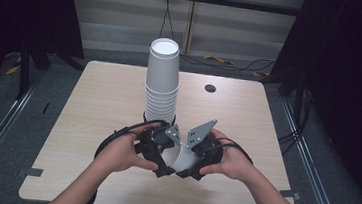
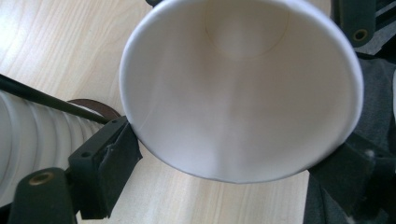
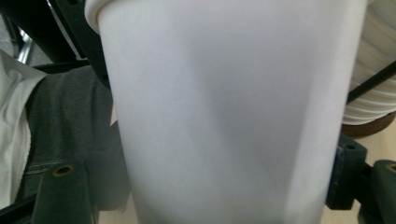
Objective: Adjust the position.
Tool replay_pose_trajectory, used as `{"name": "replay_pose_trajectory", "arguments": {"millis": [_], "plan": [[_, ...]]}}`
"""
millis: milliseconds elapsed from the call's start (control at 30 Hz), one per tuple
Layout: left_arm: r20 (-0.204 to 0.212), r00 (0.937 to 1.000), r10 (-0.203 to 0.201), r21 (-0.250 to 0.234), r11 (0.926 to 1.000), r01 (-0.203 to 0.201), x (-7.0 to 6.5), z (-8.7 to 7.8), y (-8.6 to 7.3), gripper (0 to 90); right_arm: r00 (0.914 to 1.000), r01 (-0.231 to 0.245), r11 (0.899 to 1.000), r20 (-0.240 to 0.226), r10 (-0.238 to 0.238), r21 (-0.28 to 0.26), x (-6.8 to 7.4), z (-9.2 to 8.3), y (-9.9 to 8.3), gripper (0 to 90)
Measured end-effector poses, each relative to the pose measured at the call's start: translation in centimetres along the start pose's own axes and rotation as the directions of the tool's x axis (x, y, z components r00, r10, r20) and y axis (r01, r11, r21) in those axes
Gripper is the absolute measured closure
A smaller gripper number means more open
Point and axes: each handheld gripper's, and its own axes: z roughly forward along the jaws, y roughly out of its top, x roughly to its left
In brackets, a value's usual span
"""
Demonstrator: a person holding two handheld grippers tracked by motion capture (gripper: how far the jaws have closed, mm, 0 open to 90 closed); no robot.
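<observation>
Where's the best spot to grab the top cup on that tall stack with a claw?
Probably the bare side wall of the top cup, just under its flat upturned base, coming from the person's side. The cups sit upside down and nested, so lower on the stack the rims crowd together and you might pinch several.

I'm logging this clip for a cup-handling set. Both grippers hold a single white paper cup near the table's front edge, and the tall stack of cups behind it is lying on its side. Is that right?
Not quite. The stack of cups stands upright, as the high view shows. The rest holds: the left gripper and the right gripper both grip a single white paper cup near the front of the table.
</observation>
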Motion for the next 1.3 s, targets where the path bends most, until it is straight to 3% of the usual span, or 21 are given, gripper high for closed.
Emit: {"name": "replay_pose_trajectory", "arguments": {"millis": [167, 333, 400, 433, 467, 500, 567, 800, 1033, 1300], "plan": [[0.014, 0.9998, -0.014, -0.040, 0.9991, 0.015, 0.1, -0.3, 0.0, 12.5, 1.0000, 0.005, 0.999, 0.000, -0.005, -0.034, -0.2, -0.5, -0.3, 21.5], [-0.001, 1.0000, 0.005, 0.016, 0.9999, -0.005, 0.2, -0.2, -0.1, 12.7, 0.9997, 0.019, 0.999, 0.014, -0.019, -0.039, -0.3, -0.6, -0.6, 21.7], [-0.037, 0.9992, 0.015, 0.062, 0.9980, -0.013, 0.5, -0.1, -1.1, 15.5, 0.9997, -0.011, 0.998, 0.019, 0.012, -0.055, -0.7, -1.0, -1.3, 21.2], [-0.037, 0.9992, 0.015, 0.062, 0.9980, -0.013, 0.5, -0.1, -1.1, 15.8, 0.9995, -0.028, 0.997, 0.011, 0.028, -0.074, -0.8, -1.3, -1.6, 20.9], [-0.004, 1.0000, -0.006, 0.034, 0.9994, 0.007, 0.6, -0.1, -1.4, 15.8, 0.9995, -0.028, 0.997, 0.011, 0.028, -0.074, -0.8, -1.3, -1.6, 20.9], [0.014, 0.9998, -0.014, 0.020, 0.9997, 0.014, 0.7, -0.2, -1.5, 15.4, 0.9980, -0.043, 0.995, 0.042, 0.047, -0.091, -1.0, -1.7, -2.1, 20.4], [0.003, 0.9997, -0.024, 0.017, 0.9996, 0.024, 0.6, 0.0, -1.5, 15.4, 0.9978, -0.051, 0.994, 0.037, 0.055, -0.098, -1.1, -1.7, -2.2, 20.1], [0.010, 0.9985, -0.054, 0.010, 0.9985, 0.054, 1.1, 0.3, -2.4, 15.6, 0.9918, -0.091, 0.977, 0.071, 0.106, -0.194, -1.9, -1.4, -3.2, 18.9], [-0.005, 0.9968, -0.080, 0.019, 0.9966, 0.080, 1.3, 0.9, -3.9, 15.7, 0.9857, -0.122, 0.967, 0.086, 0.144, -0.223, -2.5, -0.7, -4.5, 18.5], [-0.007, 0.9928, -0.120, 0.003, 0.9928, 0.120, 1.6, 1.3, -5.0, 15.9, 0.9678, -0.193, 0.943, 0.106, 0.228, -0.270, -3.7, 0.3, -6.6, 17.8]]}}
